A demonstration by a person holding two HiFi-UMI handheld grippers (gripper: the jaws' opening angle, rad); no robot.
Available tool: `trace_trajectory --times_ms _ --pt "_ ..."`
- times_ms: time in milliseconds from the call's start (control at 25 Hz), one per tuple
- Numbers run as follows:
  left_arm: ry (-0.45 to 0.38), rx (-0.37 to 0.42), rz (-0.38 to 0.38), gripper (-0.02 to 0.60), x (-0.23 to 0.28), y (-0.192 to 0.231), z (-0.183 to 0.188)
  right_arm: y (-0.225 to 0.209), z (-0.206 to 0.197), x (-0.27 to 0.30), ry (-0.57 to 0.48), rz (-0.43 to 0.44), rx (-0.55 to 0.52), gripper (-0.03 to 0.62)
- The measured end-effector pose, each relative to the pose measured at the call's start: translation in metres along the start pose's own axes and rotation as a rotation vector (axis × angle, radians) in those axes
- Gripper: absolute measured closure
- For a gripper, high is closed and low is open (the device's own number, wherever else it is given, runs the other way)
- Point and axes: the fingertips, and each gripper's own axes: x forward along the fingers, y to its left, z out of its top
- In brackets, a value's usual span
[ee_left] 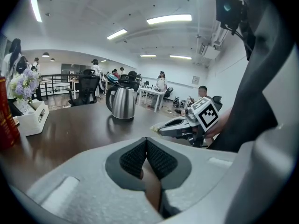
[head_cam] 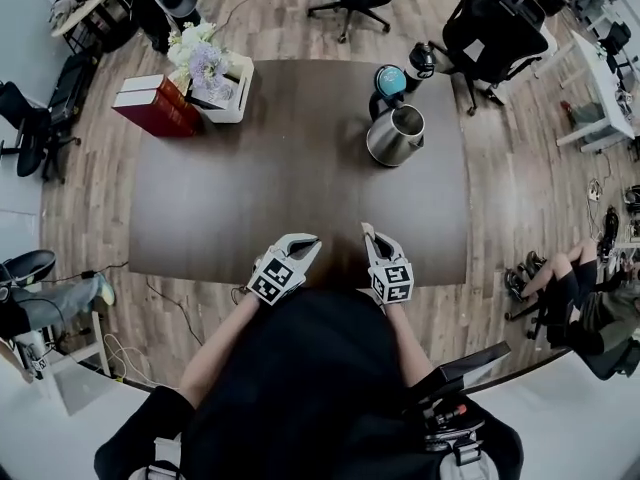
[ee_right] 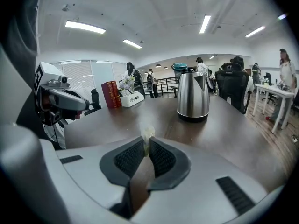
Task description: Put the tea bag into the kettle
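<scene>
Right gripper [head_cam: 368,234] tight on the tea bag [ee_right: 148,134], left gripper [head_cam: 310,241] closed and empty, kettle [head_cam: 396,134] well apart.

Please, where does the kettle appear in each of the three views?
Head view: kettle, above and right of centre.
Left gripper view: kettle, just left of centre, at mid height.
Right gripper view: kettle, right of centre, at mid height.
Shared landmark: the red books, always left of the kettle.
</scene>
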Motion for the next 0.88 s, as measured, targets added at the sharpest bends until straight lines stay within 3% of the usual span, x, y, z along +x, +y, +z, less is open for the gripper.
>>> trace_trajectory --times_ms 480,880 --pt "0.001 -0.014 0.018 0.592 0.001 0.006 -0.003 -0.028 0.014 0.004 0.016 0.019 -0.055 0.554" --pt "0.005 -0.046 0.040 0.592 -0.004 0.016 -0.010 -0.062 0.051 0.014 -0.018 0.010 -0.076 0.554"
